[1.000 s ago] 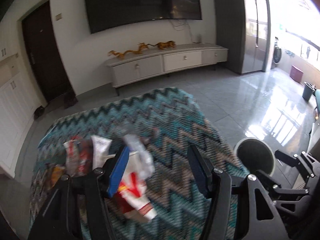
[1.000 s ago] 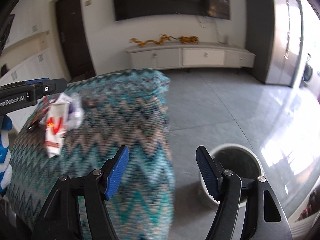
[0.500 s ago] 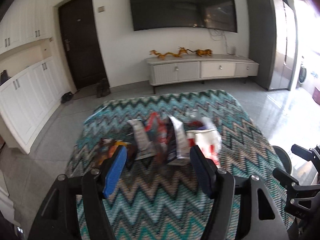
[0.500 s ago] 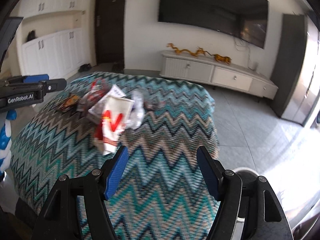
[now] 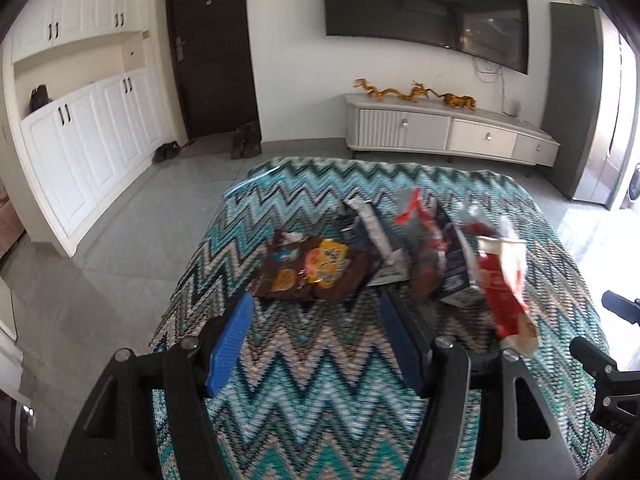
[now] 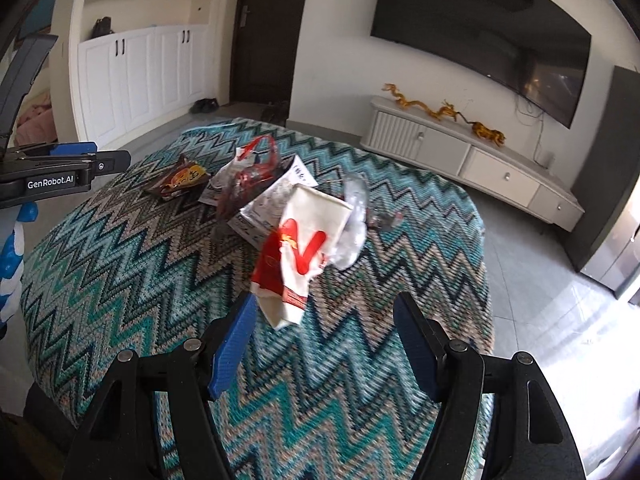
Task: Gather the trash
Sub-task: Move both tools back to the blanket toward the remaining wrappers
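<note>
Two grippers here, one in each of my hands, and both have their blue-padded jaws spread wide with nothing between them. My left gripper (image 5: 316, 320) hangs over the near part of the zigzag cloth (image 5: 320, 392), a teal, white and tan cover on the table. Just past its tips lies a dark brown snack wrapper (image 5: 316, 270) with orange and yellow print, lying flat. Beside that is a white and grey sachet (image 5: 380, 240), then a crumpled red and dark packet (image 5: 428, 240), all bunched together and touching.

My right gripper (image 6: 324, 320) sits over the same cloth, with a creased red and white paper bag (image 6: 304, 248) right ahead of its tips, one end poking between the pads. A crinkled clear plastic piece (image 6: 356, 220) leans against the bag's far side. The whole trash pile sits around the middle of the table. Beyond it, a pale TV cabinet (image 6: 472, 160) stands along the wall with golden dragon figures (image 6: 436, 110) on top.
</note>
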Demonstrator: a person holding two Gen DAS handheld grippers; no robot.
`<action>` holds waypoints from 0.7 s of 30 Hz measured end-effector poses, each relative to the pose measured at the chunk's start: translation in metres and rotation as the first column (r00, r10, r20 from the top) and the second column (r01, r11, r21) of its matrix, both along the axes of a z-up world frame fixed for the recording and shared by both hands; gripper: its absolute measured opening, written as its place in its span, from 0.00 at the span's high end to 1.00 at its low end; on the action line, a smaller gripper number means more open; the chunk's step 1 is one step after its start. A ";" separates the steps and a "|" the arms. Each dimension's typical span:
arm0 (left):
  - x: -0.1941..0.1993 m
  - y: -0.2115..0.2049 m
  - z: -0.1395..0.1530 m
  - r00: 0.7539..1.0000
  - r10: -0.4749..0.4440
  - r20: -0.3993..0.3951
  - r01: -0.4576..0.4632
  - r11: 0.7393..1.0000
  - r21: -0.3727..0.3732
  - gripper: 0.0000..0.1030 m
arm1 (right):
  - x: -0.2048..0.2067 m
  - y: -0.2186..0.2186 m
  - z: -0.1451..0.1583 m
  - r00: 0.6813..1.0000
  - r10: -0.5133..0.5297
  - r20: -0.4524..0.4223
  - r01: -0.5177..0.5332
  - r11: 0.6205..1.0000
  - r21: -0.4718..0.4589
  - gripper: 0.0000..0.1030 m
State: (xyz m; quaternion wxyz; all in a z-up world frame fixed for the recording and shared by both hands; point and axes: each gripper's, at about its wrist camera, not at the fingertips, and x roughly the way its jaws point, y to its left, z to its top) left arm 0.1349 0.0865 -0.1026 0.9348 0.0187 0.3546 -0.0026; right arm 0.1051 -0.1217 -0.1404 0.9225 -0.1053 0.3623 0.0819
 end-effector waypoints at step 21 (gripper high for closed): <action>0.051 -0.007 -0.037 0.985 -0.163 -0.056 0.158 0.985 -0.075 0.38 | 0.075 -0.004 -0.049 0.983 0.047 -0.176 0.003 0.962 0.274 0.33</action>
